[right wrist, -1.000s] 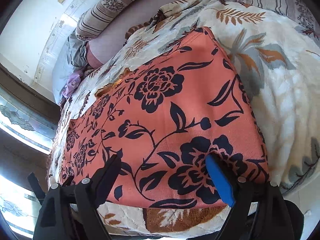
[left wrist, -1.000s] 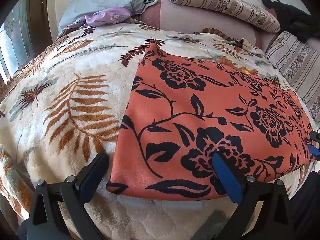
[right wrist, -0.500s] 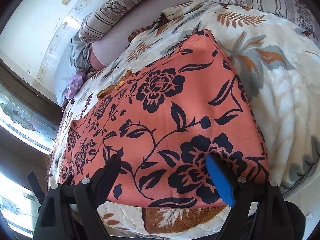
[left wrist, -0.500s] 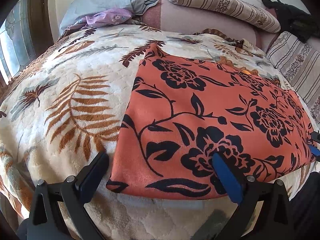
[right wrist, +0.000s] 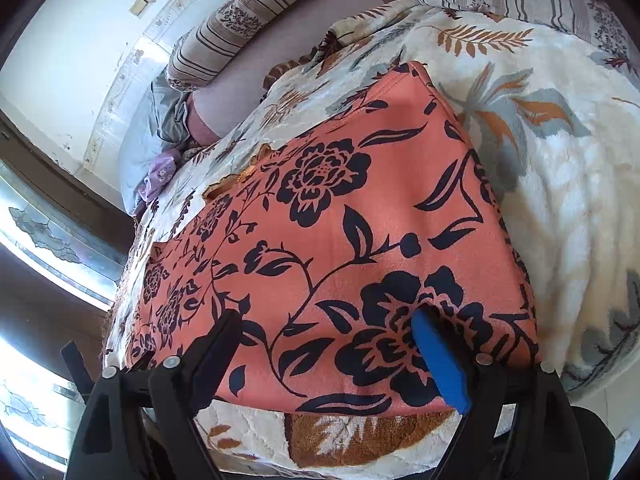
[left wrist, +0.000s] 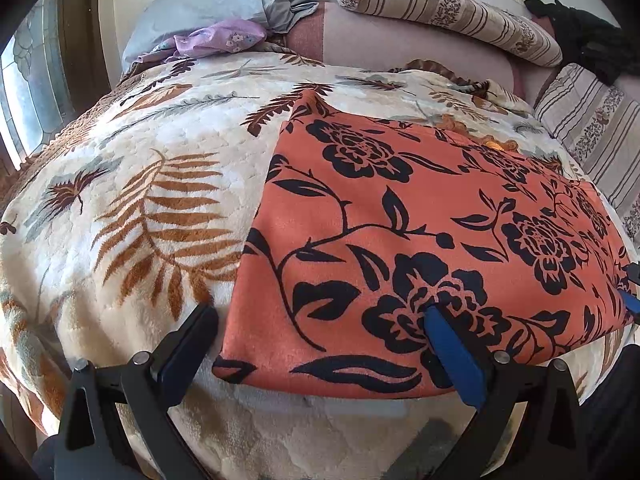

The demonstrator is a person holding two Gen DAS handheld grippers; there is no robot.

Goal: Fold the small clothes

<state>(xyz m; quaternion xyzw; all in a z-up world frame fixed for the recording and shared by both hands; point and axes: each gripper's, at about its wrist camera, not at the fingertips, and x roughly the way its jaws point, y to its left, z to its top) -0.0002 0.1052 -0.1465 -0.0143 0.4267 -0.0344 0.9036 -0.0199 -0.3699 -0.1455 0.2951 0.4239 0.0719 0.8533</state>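
An orange garment with black flowers (left wrist: 400,220) lies flat on a leaf-patterned cream blanket (left wrist: 152,208). My left gripper (left wrist: 320,320) is open at its near left corner, the left finger over the blanket, the right finger (left wrist: 452,356) over the cloth. In the right wrist view the garment (right wrist: 340,232) fills the middle. My right gripper (right wrist: 328,328) is open at its near right edge, both fingers over the cloth. Neither holds anything.
Striped bolsters (left wrist: 440,8) and a grey pillow (left wrist: 224,8) with a purple cloth (left wrist: 224,36) lie at the bed's far end. A dark item (left wrist: 584,36) sits at the far right. A window (left wrist: 28,92) is at the left.
Both views have shifted slightly, with more of the far bed showing. The garment and the open fingers look the same.
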